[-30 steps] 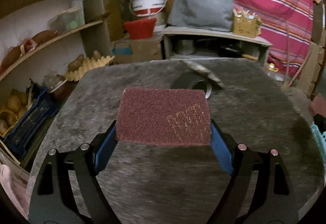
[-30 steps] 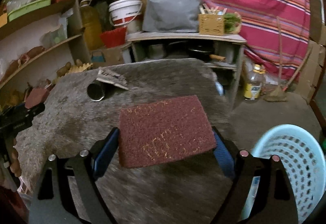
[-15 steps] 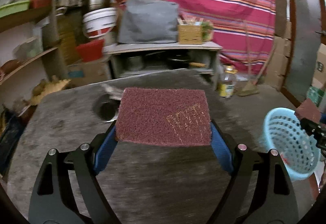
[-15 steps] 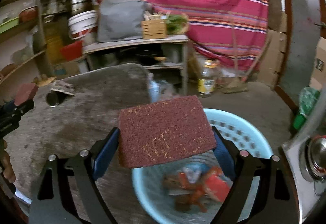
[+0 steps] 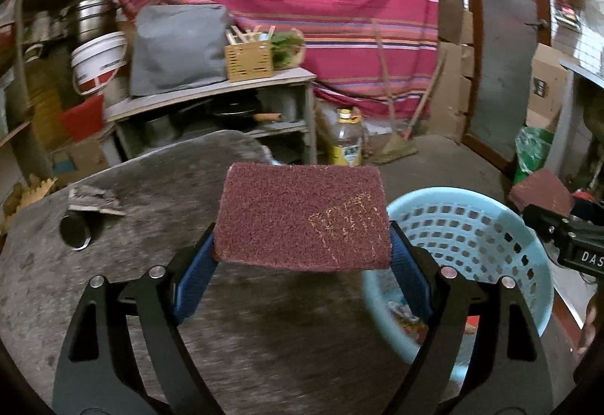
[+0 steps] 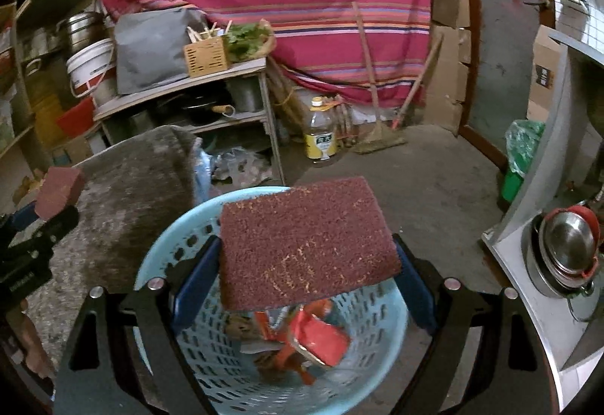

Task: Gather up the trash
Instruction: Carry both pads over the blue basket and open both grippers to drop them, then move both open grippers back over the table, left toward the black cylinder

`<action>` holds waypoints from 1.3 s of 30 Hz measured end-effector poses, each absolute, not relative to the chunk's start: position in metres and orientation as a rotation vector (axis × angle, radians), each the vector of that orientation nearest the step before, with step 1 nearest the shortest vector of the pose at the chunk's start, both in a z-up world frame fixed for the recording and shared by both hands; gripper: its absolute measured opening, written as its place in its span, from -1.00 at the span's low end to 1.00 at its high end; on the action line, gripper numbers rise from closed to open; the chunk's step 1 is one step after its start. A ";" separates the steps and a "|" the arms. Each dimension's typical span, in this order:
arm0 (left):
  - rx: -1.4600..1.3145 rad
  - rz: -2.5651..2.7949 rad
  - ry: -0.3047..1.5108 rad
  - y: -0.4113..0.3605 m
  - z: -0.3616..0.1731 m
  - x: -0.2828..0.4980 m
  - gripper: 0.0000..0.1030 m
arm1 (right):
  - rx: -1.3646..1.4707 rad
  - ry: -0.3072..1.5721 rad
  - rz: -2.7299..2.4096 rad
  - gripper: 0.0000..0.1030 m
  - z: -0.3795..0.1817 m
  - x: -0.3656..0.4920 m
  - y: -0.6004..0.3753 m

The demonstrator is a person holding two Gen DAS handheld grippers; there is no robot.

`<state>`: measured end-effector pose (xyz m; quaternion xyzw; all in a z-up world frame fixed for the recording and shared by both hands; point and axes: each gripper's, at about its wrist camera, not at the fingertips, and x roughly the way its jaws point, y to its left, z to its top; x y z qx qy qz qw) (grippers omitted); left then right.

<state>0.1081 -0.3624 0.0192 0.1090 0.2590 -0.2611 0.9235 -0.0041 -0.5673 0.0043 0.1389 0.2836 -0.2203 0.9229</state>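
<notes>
Each gripper carries one piece of trash. The left gripper (image 5: 302, 264) is clamped on a dark red scouring pad (image 5: 302, 216), its blue pads pressing the two short edges, so the jaws stand wide only because the pad is wide. The right gripper (image 6: 307, 279) grips a second scouring pad (image 6: 305, 243) in the same way.

In the right wrist view this second pad hangs directly above the light blue laundry basket (image 6: 166, 226), which stands on the floor to the right of the grey stone table (image 5: 151, 218) and already contains red wrappers (image 6: 313, 335). The left pad is above the table's right part, and the basket is just beside it, to the right.

The step in hand, I judge, is to drop both pads into the basket. To do it well, the right jaws should open only while the pad is over the middle of the basket, not over the rim. The left gripper should first go further right, until its pad is above the basket too.

On the far left of the table a dark can (image 5: 75, 235) and a crumpled grey scrap (image 5: 94, 199) lie waiting.
</notes>
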 end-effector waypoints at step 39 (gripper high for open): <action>0.158 -0.495 0.526 -0.324 0.036 0.127 0.89 | 0.321 0.661 -0.468 0.91 -0.012 0.021 -0.560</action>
